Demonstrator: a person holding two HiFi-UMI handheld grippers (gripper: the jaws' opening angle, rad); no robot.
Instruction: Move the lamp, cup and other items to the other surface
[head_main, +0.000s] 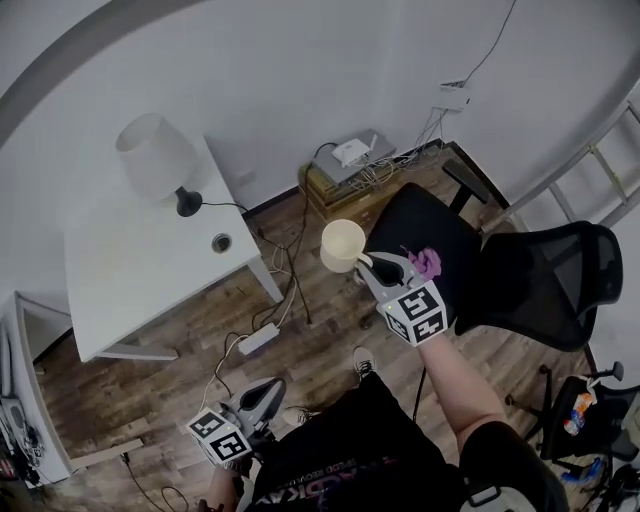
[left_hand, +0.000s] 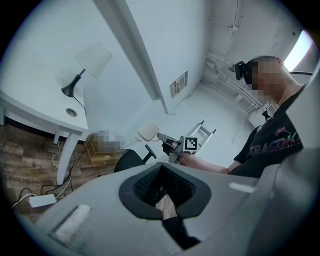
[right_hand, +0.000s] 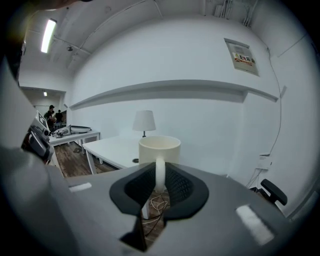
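Cup first: the cream ceramic cup (head_main: 342, 245) is in the air just above centre of the head view, over the brown wooden plank floor (head_main: 320, 360), held by your right gripper (head_main: 365, 265). In the right gripper view the jaws stand narrow and the pads pinch the cup's thin handle (right_hand: 160, 175); the cup body stands upright just past the fingertips, mouth up. Your left gripper (head_main: 262, 392) is low at 7 o'clock in the head view, beside your leg; its own view shows the jaws closed together with nothing between them, only a sliver of floor beyond. The white-shaded table lamp with a black base (head_main: 155, 160) stands upright at 10 o'clock on the white rectangular table (head_main: 140, 270), near the table's far edge by the wall, well apart from the cup. Its black cord runs off the table edge towards the floor. A black mesh-backed office chair (head_main: 540, 280) sits at 3 o'clock, its seat just behind your right gripper in the head view. A white power strip (head_main: 259, 339) lies on the floor at 7 o'clock from the cup, near the table leg, with cables around it.
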